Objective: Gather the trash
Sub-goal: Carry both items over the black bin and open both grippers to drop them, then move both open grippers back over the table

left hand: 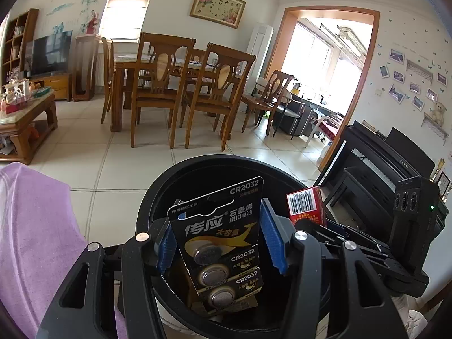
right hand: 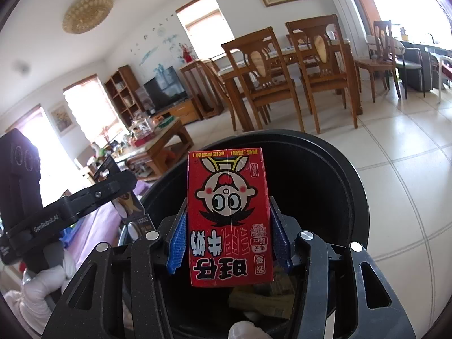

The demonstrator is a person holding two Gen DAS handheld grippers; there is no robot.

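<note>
Battery card [left hand: 219, 243] pinched between left fingers [left hand: 166, 243] – milk carton [right hand: 230, 220] (apparently upside-down) between right fingers [right hand: 176, 243].

We are in a home's living-dining room. Wooden chairs [left hand: 158, 84] ring a dining table [left hand: 132, 62], with a television [left hand: 49, 52], piano [left hand: 395, 166] and wall photos [left hand: 409, 84].

The battery card [left hand: 223, 243] is black with gold and white print, the milk carton [right hand: 230, 217] red with a cartoon face, the bin [right hand: 325, 169] black, the gripper pads [left hand: 272, 240] blue.
</note>
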